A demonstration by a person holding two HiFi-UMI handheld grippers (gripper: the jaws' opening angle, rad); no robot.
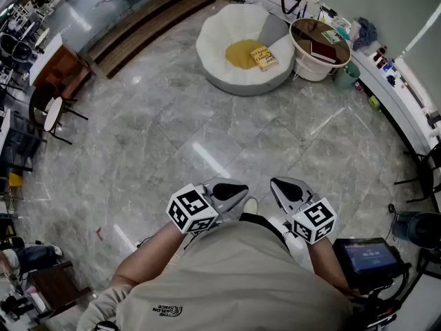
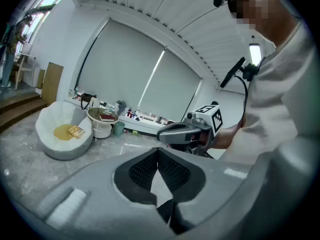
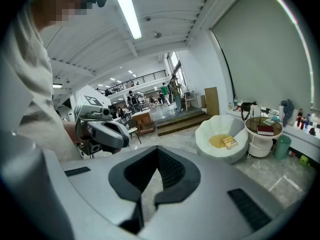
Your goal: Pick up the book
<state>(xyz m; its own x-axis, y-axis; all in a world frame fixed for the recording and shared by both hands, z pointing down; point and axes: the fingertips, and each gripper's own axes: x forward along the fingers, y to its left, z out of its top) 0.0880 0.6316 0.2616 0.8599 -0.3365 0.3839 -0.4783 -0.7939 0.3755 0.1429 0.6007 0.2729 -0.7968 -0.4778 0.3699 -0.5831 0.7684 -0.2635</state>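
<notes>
A yellow book (image 1: 265,58) lies on a yellow cushion in a white round lounge seat (image 1: 220,47), far across the floor from me. It also shows small in the left gripper view, book (image 2: 76,131), and in the right gripper view, book (image 3: 230,142). My left gripper (image 1: 238,190) and right gripper (image 1: 281,187) are held side by side close to my body, both pointing toward the seat. Each is shut with nothing between its jaws: left gripper (image 2: 158,153), right gripper (image 3: 157,154).
A round glass-topped side table (image 1: 303,29) with a dark red book (image 1: 322,51) stands right of the seat, a green bin (image 1: 342,76) beside it. A long counter (image 1: 400,109) runs along the right wall. Wooden steps (image 1: 148,23) lie beyond; chairs (image 1: 52,112) stand at left.
</notes>
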